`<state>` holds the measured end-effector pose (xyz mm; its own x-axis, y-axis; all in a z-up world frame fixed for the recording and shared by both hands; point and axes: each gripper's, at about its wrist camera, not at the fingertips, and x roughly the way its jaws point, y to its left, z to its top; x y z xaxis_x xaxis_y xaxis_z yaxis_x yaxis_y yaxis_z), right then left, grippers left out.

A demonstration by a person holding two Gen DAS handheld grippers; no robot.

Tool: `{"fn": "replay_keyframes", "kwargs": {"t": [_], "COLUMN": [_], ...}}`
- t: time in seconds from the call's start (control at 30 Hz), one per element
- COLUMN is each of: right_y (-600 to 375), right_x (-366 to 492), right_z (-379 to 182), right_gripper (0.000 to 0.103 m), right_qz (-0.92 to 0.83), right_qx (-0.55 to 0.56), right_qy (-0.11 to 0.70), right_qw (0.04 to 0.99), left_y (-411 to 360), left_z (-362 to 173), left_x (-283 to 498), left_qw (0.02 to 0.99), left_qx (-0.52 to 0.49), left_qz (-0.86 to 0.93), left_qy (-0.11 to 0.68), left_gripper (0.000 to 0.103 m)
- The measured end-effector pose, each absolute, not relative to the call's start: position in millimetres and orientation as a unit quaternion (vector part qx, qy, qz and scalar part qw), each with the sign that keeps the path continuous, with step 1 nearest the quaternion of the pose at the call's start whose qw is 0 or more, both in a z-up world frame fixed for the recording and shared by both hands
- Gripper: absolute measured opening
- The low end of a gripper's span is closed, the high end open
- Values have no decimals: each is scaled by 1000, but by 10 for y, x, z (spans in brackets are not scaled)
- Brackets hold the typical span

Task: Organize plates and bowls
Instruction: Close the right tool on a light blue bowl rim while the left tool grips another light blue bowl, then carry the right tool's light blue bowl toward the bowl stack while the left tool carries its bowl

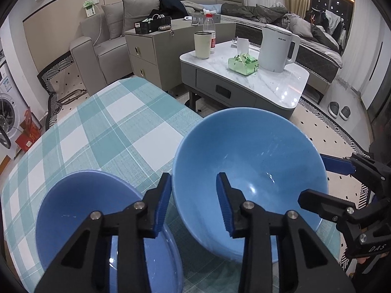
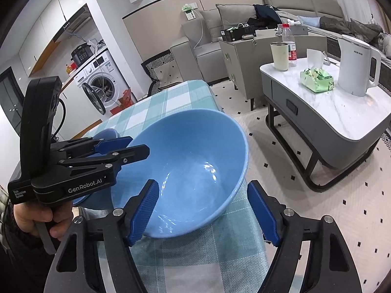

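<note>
Glazed blue: smaller blue bowl [image 1: 80,210] left, larger light-blue bowl [image 1: 249,171] right, both on checked-cloth worktop [image 1: 102,127]. Probably ceramic: stiff, slick, breakable; take by rim.

Left gripper [image 1: 193,202] straddles larger bowl's near rim, pads seemingly not yet pressing. Right gripper [image 2: 202,212] apart around opposite rim. Only right view shows hand [image 2: 36,219] and bowl overhanging worktop edge.

Left black two-finger gripper with blue ribbed pads [image 1: 194,183]: pitched steeply down, jaws narrowed but still apart, pads not pressing. Right black two-finger gripper with blue ribbed pads [image 2: 202,188]: also angled down, jaws much wider, pads well apart. Bare left hand [image 2: 34,217], wrapped round its gripper's handle, fingers curled under, dark sleeve at the wrist.
</note>
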<state>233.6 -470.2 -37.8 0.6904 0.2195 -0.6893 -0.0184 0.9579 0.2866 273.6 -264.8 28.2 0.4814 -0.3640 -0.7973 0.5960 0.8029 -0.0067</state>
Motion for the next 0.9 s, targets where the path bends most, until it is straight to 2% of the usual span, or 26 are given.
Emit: {"fn": "replay_keyframes", "kwargs": {"t": [0.33, 0.73, 0.9], "right_y": [-4685, -4662, -4676], "right_x": [2359, 2355, 2343], "right_z": [-413, -414, -417], "right_gripper": [74, 67, 54], "right_qz": [70, 69, 54], "right_qx": [130, 124, 118], "right_qy": [396, 397, 397], "right_qw": [906, 907, 909], "left_y": [-2634, -2624, -2624], "left_z": [284, 286, 282], "left_x": [2720, 2672, 2661], "left_qw": [849, 847, 847], "left_qx": [137, 140, 142], "left_qz": [-280, -281, -280], "left_qy": [425, 429, 429], "left_gripper": [35, 35, 35]}}
